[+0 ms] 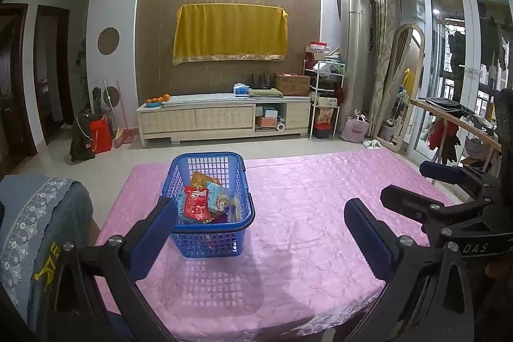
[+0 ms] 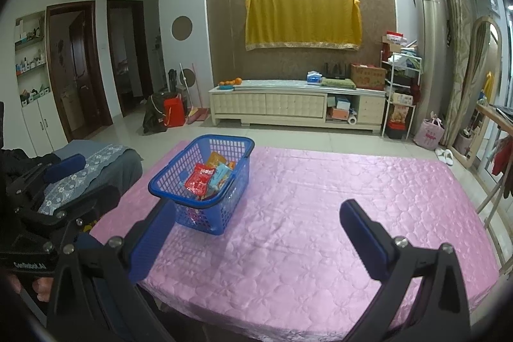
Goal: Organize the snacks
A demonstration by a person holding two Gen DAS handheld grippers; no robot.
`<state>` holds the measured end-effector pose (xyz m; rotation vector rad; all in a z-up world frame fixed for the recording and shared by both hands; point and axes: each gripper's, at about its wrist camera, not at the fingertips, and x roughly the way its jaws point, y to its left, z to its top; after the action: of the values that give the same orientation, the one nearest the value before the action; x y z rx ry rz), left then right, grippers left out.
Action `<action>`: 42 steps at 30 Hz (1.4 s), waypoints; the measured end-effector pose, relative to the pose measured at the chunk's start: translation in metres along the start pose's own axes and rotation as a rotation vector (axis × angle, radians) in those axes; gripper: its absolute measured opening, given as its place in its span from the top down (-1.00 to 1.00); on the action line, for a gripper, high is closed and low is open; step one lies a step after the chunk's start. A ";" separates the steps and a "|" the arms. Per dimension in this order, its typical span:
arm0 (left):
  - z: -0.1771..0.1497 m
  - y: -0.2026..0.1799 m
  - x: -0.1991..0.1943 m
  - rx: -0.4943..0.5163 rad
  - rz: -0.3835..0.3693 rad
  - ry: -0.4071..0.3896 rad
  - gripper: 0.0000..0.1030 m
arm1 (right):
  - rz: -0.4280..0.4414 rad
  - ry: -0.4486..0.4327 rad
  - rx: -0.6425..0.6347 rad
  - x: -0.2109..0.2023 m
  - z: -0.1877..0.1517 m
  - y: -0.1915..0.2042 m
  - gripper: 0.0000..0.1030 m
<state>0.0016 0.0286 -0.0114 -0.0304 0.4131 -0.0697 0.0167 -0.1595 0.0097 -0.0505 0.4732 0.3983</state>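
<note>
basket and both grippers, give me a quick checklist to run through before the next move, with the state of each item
1. Left gripper empty, jaws wide apart: ok.
2. Right gripper empty, jaws wide apart: ok.
3. Blue basket upright on the pink tablecloth: ok.
4. Snack packets inside the basket, none hanging over the rim: ok.
5. Loose snacks left on the tablecloth: none seen in either view, but the near table edge is hidden behind the grippers: cannot tell.
6. Basket handles: the near one lies along the rim in the left wrist view, away from the packets: ok.
</note>
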 end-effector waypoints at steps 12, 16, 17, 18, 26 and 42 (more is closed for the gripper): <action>-0.001 0.000 -0.001 0.000 -0.002 0.007 -1.00 | -0.002 -0.002 0.001 -0.002 0.000 0.000 -1.00; -0.001 0.001 -0.002 0.000 -0.002 0.009 -1.00 | -0.002 -0.002 0.001 -0.004 0.000 0.000 -1.00; -0.001 0.001 -0.002 0.001 -0.001 0.007 -1.00 | -0.001 -0.003 0.000 -0.004 0.000 0.000 -1.00; -0.001 0.001 -0.003 0.002 -0.001 0.006 -1.00 | 0.000 -0.004 0.000 -0.005 -0.001 0.000 -1.00; 0.000 0.001 -0.003 0.012 -0.002 0.006 -1.00 | 0.004 0.001 0.001 -0.010 0.000 0.002 -1.00; 0.000 0.003 -0.005 0.007 0.002 0.008 -1.00 | 0.006 0.001 -0.003 -0.012 0.001 0.003 -1.00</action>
<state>-0.0026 0.0314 -0.0096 -0.0232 0.4209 -0.0697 0.0059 -0.1608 0.0165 -0.0523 0.4738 0.4053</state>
